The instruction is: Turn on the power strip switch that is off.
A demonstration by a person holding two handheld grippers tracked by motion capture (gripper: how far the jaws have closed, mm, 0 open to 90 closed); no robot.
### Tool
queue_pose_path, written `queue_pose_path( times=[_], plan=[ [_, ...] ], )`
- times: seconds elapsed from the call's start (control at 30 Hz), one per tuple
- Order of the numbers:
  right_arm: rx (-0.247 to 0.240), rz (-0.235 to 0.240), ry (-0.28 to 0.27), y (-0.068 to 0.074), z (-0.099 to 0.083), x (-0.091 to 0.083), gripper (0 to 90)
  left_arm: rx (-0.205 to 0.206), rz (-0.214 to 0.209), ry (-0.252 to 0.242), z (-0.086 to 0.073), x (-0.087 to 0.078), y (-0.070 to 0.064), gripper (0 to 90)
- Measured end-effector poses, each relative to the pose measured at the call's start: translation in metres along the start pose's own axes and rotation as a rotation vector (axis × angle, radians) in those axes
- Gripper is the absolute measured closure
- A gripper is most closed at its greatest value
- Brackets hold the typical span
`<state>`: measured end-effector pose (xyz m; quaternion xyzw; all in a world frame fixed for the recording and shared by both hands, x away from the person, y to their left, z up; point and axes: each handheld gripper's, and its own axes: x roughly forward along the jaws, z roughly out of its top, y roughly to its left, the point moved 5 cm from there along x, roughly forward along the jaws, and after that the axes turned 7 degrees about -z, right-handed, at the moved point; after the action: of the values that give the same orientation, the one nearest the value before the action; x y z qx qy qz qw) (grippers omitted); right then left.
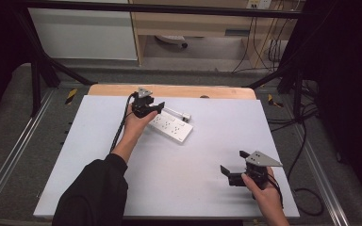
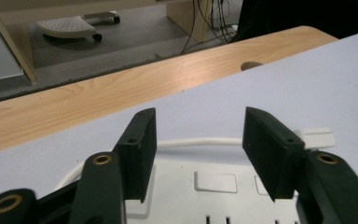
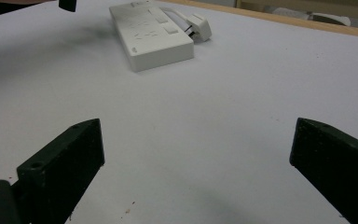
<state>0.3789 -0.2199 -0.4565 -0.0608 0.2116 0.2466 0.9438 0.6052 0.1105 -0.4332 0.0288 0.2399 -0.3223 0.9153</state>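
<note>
Left gripper point(image 1: 156, 107), jaws parted to a medium gap, hovers over the 9 o'clock end of the white power strip point(image 1: 171, 125), which lies flat on the white table point(image 1: 89, 155) just 12 o'clock of centre. Right gripper point(image 1: 233, 168), jaws wide and holding nothing, sits well apart at 4 o'clock. Strip looks rigid, light, smooth plastic, likely slippery; best pinched across its narrow width, clear of the cord point(image 2: 200, 141).

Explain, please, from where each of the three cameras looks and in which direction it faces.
High view: above the person's side, facing forward and down on the white board; both forearms and hands enter from the bottom.
Left gripper view: on the left gripper, open, low over the power strip, facing the far wooden edge.
Right gripper view: on the right gripper, open, facing across the bare board.
All views share the power strip.
</note>
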Motion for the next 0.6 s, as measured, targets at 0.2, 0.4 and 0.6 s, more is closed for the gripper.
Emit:
queue_pose_path(
  times=[0.2, 0.4, 0.6],
  plan=[
    [0.001, -0.001, -0.001, 0.0004, 0.0001, -0.0002, 3.5, 0.020, -0.005, 0.026, -0.0035, 0.0028, -0.0035, 55.5],
    [0.000, 0.002, 0.000, 0.0004, 0.0001, 0.0001, 3.6, 0.029, -0.020, 0.038, -0.0065, 0.0075, -0.0066, 64.8],
    [0.000, 0.004, 0.000, 0.0002, 0.0001, -0.0003, 3.6, 0.025, -0.040, 0.046, -0.0086, 0.0095, -0.0072, 69.8]
  ],
)
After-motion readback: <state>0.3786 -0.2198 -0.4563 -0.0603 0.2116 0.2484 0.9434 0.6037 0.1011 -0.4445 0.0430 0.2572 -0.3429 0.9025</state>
